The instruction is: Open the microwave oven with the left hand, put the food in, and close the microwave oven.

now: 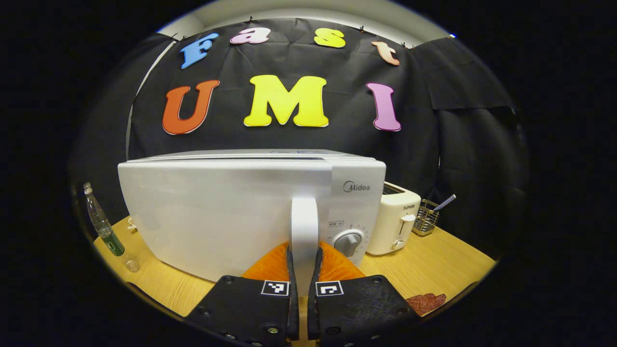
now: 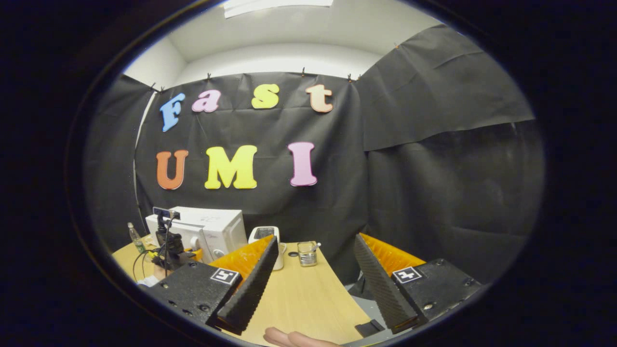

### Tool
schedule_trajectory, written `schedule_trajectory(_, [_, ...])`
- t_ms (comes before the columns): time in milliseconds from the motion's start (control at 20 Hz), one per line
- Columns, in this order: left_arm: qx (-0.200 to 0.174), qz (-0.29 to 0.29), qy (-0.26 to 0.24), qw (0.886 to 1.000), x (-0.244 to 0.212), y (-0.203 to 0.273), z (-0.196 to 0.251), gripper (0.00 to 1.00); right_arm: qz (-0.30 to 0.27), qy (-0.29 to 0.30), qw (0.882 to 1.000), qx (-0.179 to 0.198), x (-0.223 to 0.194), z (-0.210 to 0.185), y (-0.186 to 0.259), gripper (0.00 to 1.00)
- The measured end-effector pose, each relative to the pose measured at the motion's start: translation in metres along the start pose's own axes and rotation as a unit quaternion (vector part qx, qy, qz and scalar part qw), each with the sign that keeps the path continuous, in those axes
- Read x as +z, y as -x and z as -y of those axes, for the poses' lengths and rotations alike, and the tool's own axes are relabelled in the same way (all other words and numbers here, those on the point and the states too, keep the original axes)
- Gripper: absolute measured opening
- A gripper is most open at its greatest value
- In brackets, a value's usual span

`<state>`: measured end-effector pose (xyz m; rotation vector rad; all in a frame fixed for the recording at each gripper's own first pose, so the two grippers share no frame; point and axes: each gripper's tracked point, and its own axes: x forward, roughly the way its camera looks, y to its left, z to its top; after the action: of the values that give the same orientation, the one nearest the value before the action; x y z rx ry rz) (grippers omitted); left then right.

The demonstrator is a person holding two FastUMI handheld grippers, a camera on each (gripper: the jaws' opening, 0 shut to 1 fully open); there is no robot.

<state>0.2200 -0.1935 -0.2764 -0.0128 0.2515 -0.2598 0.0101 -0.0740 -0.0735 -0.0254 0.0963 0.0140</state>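
White boxy microwave (image 1: 226, 212) sits mid-table (image 1: 434, 270), glossy smooth door, rounded upright handle (image 1: 304, 231). Left gripper (image 1: 303, 270) is clamped on that handle, both fingers pressing it. Food (image 1: 426, 302), a reddish, lumpy patch, lies by the table's near edge. Right gripper (image 2: 313, 279) hangs spread wide, nothing in it.

The food (image 1: 426, 303) is cut off at the left gripper view's edge.

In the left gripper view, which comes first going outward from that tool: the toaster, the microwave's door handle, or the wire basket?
1. Door handle: nearest, between the left tool's fingers, at the centre.
2. Toaster: farther back, to the right of the microwave.
3. Wire basket: farthest, beyond the toaster on the right, near the table's edge.
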Motion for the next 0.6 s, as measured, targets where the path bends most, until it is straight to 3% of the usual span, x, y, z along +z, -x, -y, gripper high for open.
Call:
schedule_trajectory(50, [-0.006,0.002,0.005,1.000,-0.003,0.009,-0.002,0.05,0.001,-0.002,1.000,0.006,0.000,-0.003,-0.001,1.00])
schedule_trajectory(300, [-0.015,0.002,-0.001,1.000,-0.012,0.059,-0.012,0.06,-0.001,-0.014,1.000,0.016,-0.005,-0.018,0.001,1.00])
schedule_trajectory(350, [-0.014,0.003,-0.003,1.000,-0.013,0.070,-0.017,0.06,-0.002,-0.014,1.000,0.022,-0.008,-0.024,0.003,0.91])
schedule_trajectory(400, [-0.014,0.003,-0.004,1.000,-0.015,0.081,-0.021,0.06,-0.002,-0.013,1.000,0.026,-0.008,-0.029,0.005,1.00])
schedule_trajectory(450, [-0.013,-0.002,-0.010,1.000,-0.023,0.119,-0.042,0.06,-0.003,-0.007,0.999,0.039,-0.015,-0.045,0.012,1.00])
schedule_trajectory(500, [-0.010,-0.002,-0.011,1.000,-0.025,0.132,-0.049,0.06,-0.004,-0.006,0.999,0.044,-0.017,-0.050,0.012,0.90])
schedule_trajectory(550, [-0.006,-0.001,-0.013,1.000,-0.026,0.144,-0.058,0.06,-0.006,-0.006,0.999,0.054,-0.019,-0.059,0.014,1.00])
schedule_trajectory(600, [-0.001,0.001,-0.015,1.000,-0.027,0.153,-0.066,0.06,-0.010,-0.006,0.998,0.065,-0.022,-0.070,0.014,1.00])
